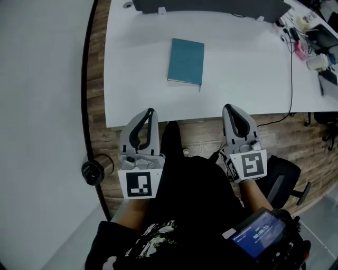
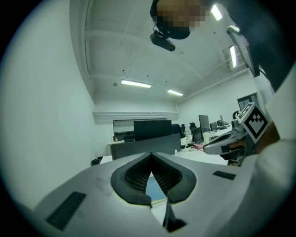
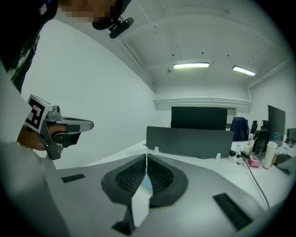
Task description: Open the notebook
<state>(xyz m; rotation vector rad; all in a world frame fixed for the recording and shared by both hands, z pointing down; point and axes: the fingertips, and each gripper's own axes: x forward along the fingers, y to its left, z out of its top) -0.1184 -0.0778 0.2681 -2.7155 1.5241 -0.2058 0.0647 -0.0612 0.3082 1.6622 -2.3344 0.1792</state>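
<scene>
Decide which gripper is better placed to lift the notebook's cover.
Right, but only just. The left gripper and right gripper are both shut and empty at the near edge of the table, about equally short of the closed notebook. Its opening edge probably faces right.

A closed teal rectangular notebook (image 1: 186, 61) lies midway along the white worktop (image 1: 237, 79), nearer its front edge. A dark partition panel (image 1: 211, 6) lines the back edge. The grey left gripper (image 1: 151, 111) and grey right gripper (image 1: 227, 107) flank it, seemingly at the front edge.
</scene>
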